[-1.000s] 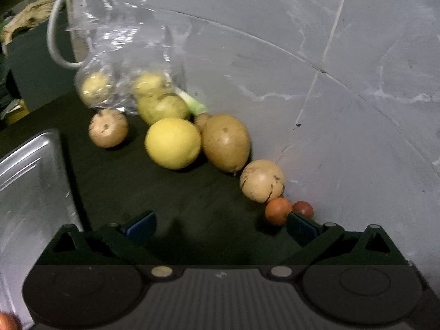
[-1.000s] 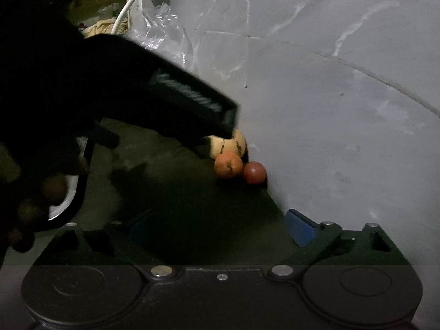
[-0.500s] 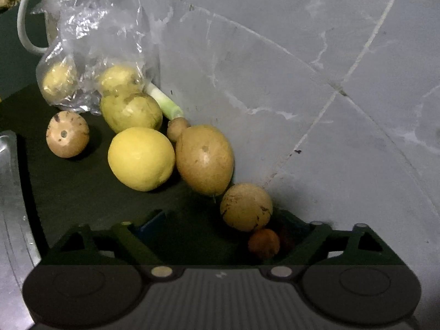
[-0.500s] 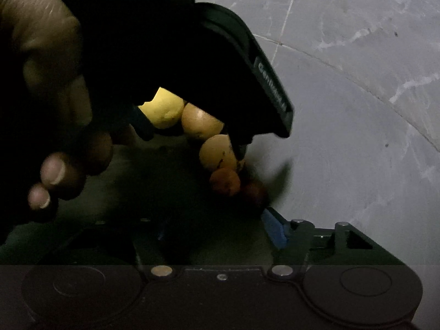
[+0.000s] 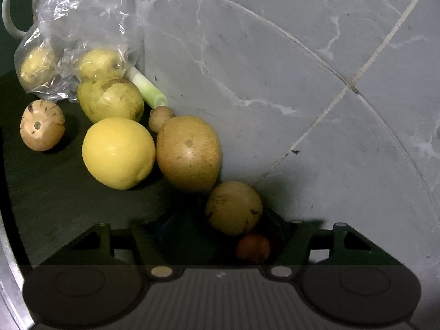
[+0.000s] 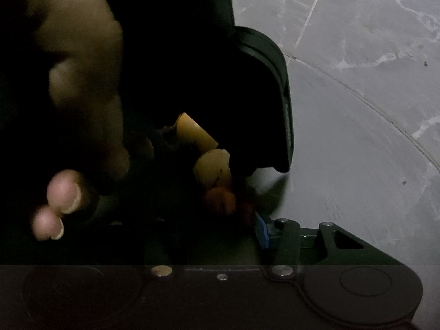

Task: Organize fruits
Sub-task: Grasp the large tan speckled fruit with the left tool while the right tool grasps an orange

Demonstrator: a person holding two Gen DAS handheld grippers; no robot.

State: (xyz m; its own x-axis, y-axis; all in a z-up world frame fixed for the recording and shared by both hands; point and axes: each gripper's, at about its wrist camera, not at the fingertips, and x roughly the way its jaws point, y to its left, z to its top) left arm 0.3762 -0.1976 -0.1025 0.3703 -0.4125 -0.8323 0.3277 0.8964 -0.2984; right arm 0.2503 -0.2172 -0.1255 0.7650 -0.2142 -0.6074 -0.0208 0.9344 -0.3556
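Note:
Several fruits lie in a row along a grey marble wall (image 5: 302,82) on a dark surface. My left gripper (image 5: 220,231) is open and low, its fingers either side of a small orange fruit (image 5: 253,247); a round tan fruit (image 5: 233,207) sits just ahead of it. Further off lie a large brown fruit (image 5: 189,151) and a yellow lemon (image 5: 118,152). In the right wrist view, my right gripper (image 6: 209,231) is open behind the left gripper's body (image 6: 264,88), its blue pad (image 6: 261,231) beside the orange fruit (image 6: 220,199). Its other finger is lost in shadow.
A clear plastic bag (image 5: 68,27) holds yellow fruit at the back left, with a green stalk (image 5: 148,89) and a spotted round fruit (image 5: 41,125) nearby. A metal tray edge (image 5: 7,261) runs along the left. A person's hand (image 6: 68,82) fills the right view's left.
My left gripper has moved forward and down, so the small orange fruit now sits between its fingers. The right gripper has closed in behind it, and the hand now blocks more of its view.

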